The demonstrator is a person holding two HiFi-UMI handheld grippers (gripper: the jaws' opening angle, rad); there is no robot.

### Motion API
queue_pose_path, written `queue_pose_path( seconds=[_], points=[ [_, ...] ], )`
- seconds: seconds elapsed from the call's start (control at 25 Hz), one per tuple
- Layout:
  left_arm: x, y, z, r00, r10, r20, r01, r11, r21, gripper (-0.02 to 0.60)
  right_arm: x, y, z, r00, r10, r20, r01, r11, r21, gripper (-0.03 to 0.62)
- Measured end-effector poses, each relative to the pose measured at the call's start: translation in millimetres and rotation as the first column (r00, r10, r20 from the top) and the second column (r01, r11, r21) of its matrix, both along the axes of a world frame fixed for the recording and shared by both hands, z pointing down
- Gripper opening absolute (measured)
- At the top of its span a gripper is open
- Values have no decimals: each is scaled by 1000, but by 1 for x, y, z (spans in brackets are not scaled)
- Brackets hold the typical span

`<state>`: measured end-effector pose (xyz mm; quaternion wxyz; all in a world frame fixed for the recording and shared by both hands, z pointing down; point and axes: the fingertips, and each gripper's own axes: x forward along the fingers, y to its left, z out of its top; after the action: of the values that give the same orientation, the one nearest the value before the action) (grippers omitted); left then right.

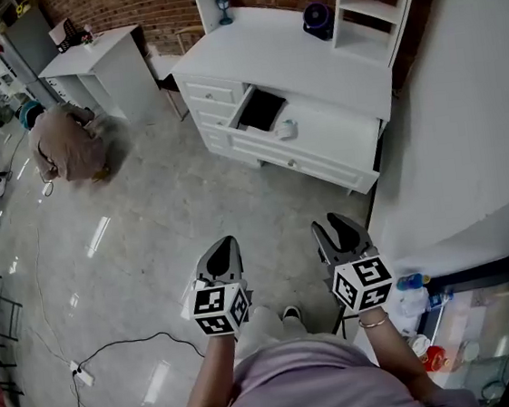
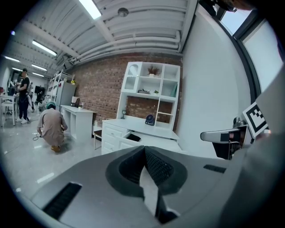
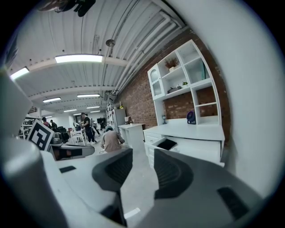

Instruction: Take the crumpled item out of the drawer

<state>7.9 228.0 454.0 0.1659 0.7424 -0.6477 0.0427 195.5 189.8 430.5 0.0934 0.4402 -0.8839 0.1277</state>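
Observation:
A white chest of drawers (image 1: 320,136) stands across the floor ahead of me, with one upper drawer (image 1: 260,111) pulled open and dark inside. A small pale crumpled item (image 1: 286,130) rests at the drawer's right front corner. Both grippers hover low near my body, far from the chest. The left gripper (image 1: 230,241) has its jaws closed together with nothing held (image 2: 143,149). In the right gripper (image 1: 332,222) a gap shows between the pads and nothing is in it (image 3: 142,156). The open drawer (image 2: 133,138) also shows in both gripper views (image 3: 167,144).
A person (image 1: 67,142) crouches on the floor at left beside a white side table (image 1: 101,56). A small fan (image 1: 316,18) and a shelf unit (image 1: 378,1) sit on the chest top. A cable with a power strip (image 1: 82,374) lies at lower left. A white wall (image 1: 465,128) runs along the right.

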Motion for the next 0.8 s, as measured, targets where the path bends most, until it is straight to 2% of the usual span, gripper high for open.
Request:
queue_pose_path(
  seconds=[0.28, 0.8],
  points=[
    [-7, -40, 5, 1000, 9, 6, -9, 1000, -5, 0, 0, -36, 8, 1000, 24, 10, -24, 999, -23, 152],
    [-59, -164, 13, 999, 37, -4, -37, 999, -12, 0, -47, -157, 15, 998, 62, 3, -62, 997, -46, 152]
  ],
)
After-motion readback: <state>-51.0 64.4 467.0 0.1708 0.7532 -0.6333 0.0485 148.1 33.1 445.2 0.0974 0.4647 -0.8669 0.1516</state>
